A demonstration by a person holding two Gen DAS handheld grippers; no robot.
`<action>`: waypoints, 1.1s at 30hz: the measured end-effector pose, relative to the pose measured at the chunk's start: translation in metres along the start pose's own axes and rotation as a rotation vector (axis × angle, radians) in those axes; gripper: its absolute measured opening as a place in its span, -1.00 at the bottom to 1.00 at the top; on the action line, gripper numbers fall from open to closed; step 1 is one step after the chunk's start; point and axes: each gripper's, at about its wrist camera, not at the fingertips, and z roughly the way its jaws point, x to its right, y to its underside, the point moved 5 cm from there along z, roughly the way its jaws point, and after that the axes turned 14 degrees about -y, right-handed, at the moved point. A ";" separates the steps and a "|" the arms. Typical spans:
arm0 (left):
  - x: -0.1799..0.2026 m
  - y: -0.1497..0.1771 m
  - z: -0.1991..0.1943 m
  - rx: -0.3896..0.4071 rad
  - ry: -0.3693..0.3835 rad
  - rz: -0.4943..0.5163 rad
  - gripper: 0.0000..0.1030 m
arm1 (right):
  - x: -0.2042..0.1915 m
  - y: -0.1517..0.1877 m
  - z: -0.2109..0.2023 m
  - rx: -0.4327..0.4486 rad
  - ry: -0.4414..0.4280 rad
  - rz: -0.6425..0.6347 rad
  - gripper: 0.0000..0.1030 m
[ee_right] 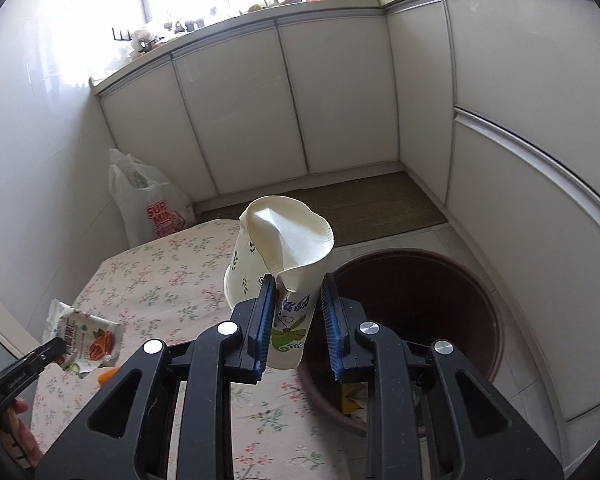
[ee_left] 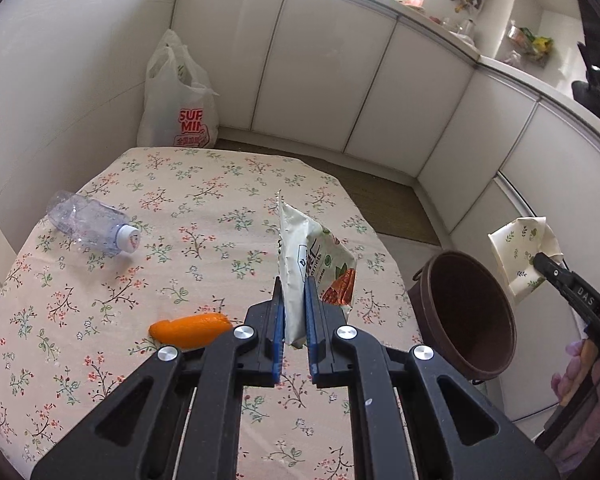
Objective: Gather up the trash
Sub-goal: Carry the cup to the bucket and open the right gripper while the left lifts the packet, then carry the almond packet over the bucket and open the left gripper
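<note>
My left gripper (ee_left: 294, 284) is shut on a white snack packet (ee_left: 316, 264) and holds it above the floral table (ee_left: 204, 216). The packet also shows in the right wrist view (ee_right: 86, 340). My right gripper (ee_right: 298, 284) holds a crumpled paper cup (ee_right: 284, 256) with leaf print; the jaws stand fairly wide, the left pad touches the cup, and there is a gap on the right side. The cup is over the table's edge next to the brown bin (ee_right: 420, 304). In the left wrist view the cup (ee_left: 524, 256) hangs right of the bin (ee_left: 468, 312).
A crushed clear plastic bottle (ee_left: 92, 224) lies at the table's left. An orange peel (ee_left: 190, 330) lies near my left gripper. A white shopping bag (ee_left: 178, 96) stands on the floor by the wall. White cabinets (ee_left: 320, 72) ring the room.
</note>
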 end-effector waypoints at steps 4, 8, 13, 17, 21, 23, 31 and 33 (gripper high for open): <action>0.030 0.007 -0.001 -0.001 0.027 0.034 -0.82 | 0.036 0.000 -0.001 0.009 0.114 -0.015 -0.57; 0.063 0.013 0.002 -0.015 0.064 0.061 -0.82 | 0.060 0.002 0.005 0.000 0.219 -0.071 -0.56; 0.101 0.012 0.004 -0.013 0.094 0.098 -0.82 | 0.070 0.004 0.009 -0.010 0.239 -0.066 -0.24; 0.131 0.001 0.000 -0.003 0.126 0.103 -0.82 | 0.076 0.000 -0.005 0.032 0.270 -0.033 0.36; 0.165 -0.011 -0.003 0.009 0.157 0.121 -0.82 | 0.096 -0.005 -0.022 0.045 0.328 0.027 0.75; 0.182 -0.015 -0.005 0.008 0.176 0.130 -0.82 | 0.105 -0.005 -0.028 0.029 0.354 0.040 0.84; 0.245 -0.023 -0.006 0.013 0.214 0.185 -0.82 | 0.139 -0.005 -0.051 0.014 0.468 0.071 0.86; 0.256 -0.024 -0.004 0.014 0.215 0.196 -0.79 | 0.147 -0.005 -0.055 0.010 0.480 0.080 0.86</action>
